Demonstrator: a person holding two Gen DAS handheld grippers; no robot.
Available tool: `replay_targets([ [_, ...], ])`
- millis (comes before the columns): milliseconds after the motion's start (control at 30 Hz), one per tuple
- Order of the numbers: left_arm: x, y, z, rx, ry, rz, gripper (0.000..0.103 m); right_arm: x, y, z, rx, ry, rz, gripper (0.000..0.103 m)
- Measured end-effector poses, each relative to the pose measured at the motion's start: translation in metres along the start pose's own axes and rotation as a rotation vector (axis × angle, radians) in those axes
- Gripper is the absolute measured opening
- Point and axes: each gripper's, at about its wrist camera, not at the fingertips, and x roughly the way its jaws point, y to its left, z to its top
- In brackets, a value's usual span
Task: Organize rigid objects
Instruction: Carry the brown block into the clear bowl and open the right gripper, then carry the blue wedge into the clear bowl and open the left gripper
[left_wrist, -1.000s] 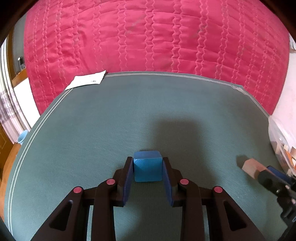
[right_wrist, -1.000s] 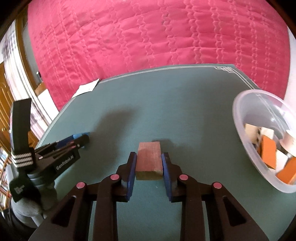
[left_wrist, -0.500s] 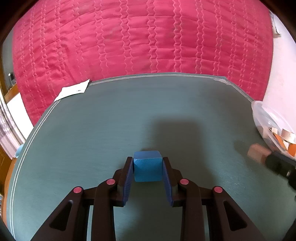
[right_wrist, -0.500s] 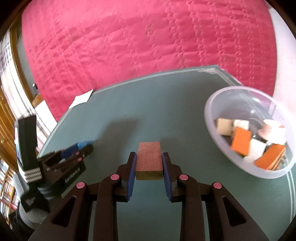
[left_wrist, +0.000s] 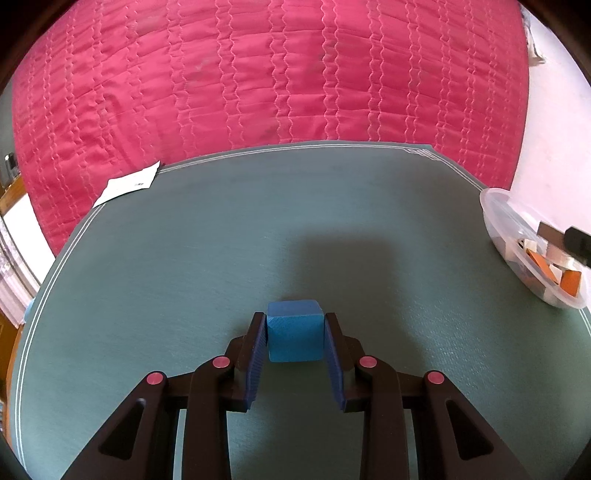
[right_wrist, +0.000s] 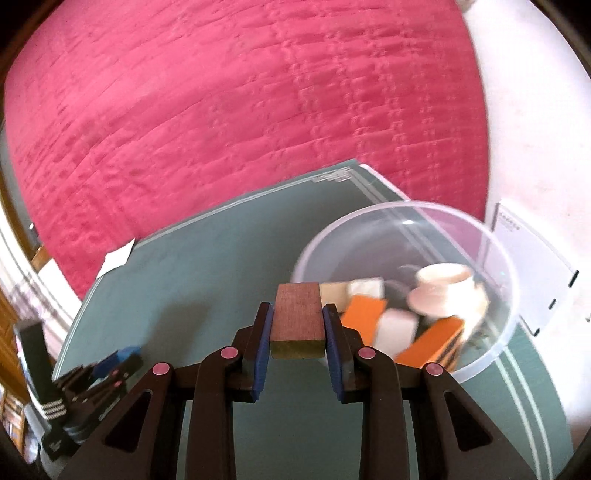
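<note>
My left gripper (left_wrist: 294, 325) is shut on a blue cube (left_wrist: 293, 330), held above the green mat (left_wrist: 184, 258). My right gripper (right_wrist: 298, 317) is shut on a brown wooden block (right_wrist: 298, 319), which hangs at the near left rim of a clear plastic bowl (right_wrist: 388, 216). Inside the bowl lie several blocks, among them orange pieces (right_wrist: 364, 319), pale cubes and a cream spool-shaped piece (right_wrist: 445, 291). In the left wrist view the same bowl (left_wrist: 496, 210) sits at the far right with the right gripper's tip (left_wrist: 578, 240) and its block over it. The left gripper (right_wrist: 122, 360) shows at the lower left of the right wrist view.
A pink quilted bedspread (left_wrist: 277, 74) fills the space behind the mat. A white paper slip (left_wrist: 127, 182) lies at the mat's far left corner. A white card (right_wrist: 532, 266) stands right of the bowl. Wooden furniture (right_wrist: 11, 325) shows at the left edge.
My right gripper has carried the wooden block up and to the right, from over the bare mat to the bowl's rim. My left gripper, still holding the cube, has swung slightly towards the bowl.
</note>
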Motion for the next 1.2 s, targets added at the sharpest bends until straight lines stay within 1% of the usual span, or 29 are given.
replay_targets([
  [200, 0.000, -0.001, 0.000, -0.003, 0.005, -0.003, 0.032, 0.005, -0.025, 0.014, 0.040, -0.030, -0.086, 0.028],
  [367, 0.000, -0.002, 0.000, -0.003, 0.008, -0.004, 0.032, 0.018, -0.039, 0.018, 0.066, -0.036, -0.126, 0.029],
  [433, 0.001, -0.002, 0.000, -0.003, 0.008, -0.004, 0.032, 0.025, -0.044, 0.017, 0.071, -0.026, -0.135, 0.031],
  [500, 0.001, -0.002, 0.000, -0.003, 0.008, -0.004, 0.032, 0.028, -0.047, 0.015, 0.076, -0.018, -0.140, 0.032],
  [733, 0.002, -0.004, 0.000, -0.005, 0.020, -0.001, 0.032, 0.003, -0.051, 0.003, 0.053, -0.078, -0.157, 0.033],
  [867, 0.002, -0.009, 0.000, -0.002, 0.033, -0.010, 0.032, -0.011, -0.058, -0.009, 0.064, -0.077, -0.168, 0.033],
  [1067, 0.001, -0.027, 0.007, 0.023, 0.049, -0.051, 0.032, -0.026, -0.069, -0.026, 0.057, -0.060, -0.178, 0.033],
  [1200, -0.006, -0.050, 0.017, 0.058, 0.041, -0.093, 0.032, -0.028, -0.077, -0.034, 0.073, -0.060, -0.197, 0.034],
])
